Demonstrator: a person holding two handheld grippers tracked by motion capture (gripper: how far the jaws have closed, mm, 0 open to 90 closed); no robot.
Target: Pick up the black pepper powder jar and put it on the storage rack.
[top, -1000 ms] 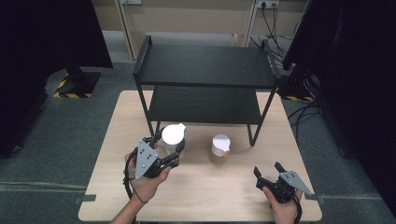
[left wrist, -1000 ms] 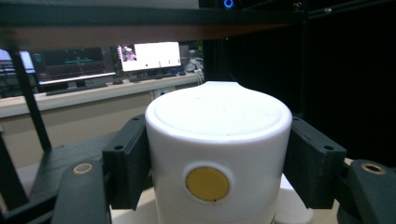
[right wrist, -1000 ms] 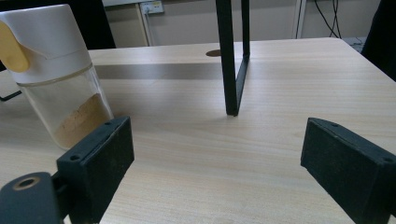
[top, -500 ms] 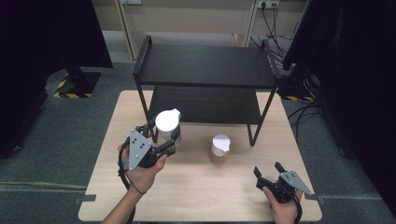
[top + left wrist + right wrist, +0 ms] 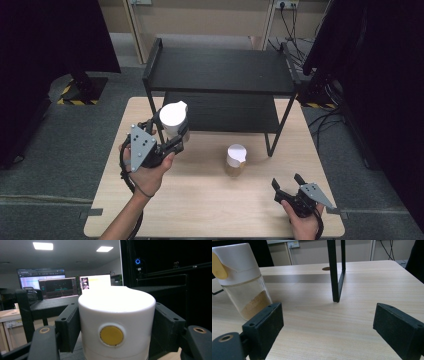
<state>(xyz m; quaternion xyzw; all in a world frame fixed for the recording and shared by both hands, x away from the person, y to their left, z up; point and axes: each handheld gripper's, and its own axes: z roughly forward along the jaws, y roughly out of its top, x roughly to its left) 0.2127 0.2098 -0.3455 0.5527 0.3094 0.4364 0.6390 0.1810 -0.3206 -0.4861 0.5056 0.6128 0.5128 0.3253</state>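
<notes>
In the high view the left gripper (image 5: 172, 137), left of centre in the frame, has its jaws closed against the sides of a white-lidded jar (image 5: 173, 120) and holds it clear of the wooden table (image 5: 200, 200), in front of the left legs of a black two-tier shelf (image 5: 220, 70). The left gripper view shows the jar's white lid (image 5: 116, 322) with a round yellow spot, pinched between both black jaws. A second jar (image 5: 235, 160), holding brown powder, stands on the table near the frame's centre. The right gripper (image 5: 292, 186), at lower right, has its jaws spread wide with nothing between them; in the right gripper view that second jar (image 5: 242, 280) sits at upper left.
</notes>
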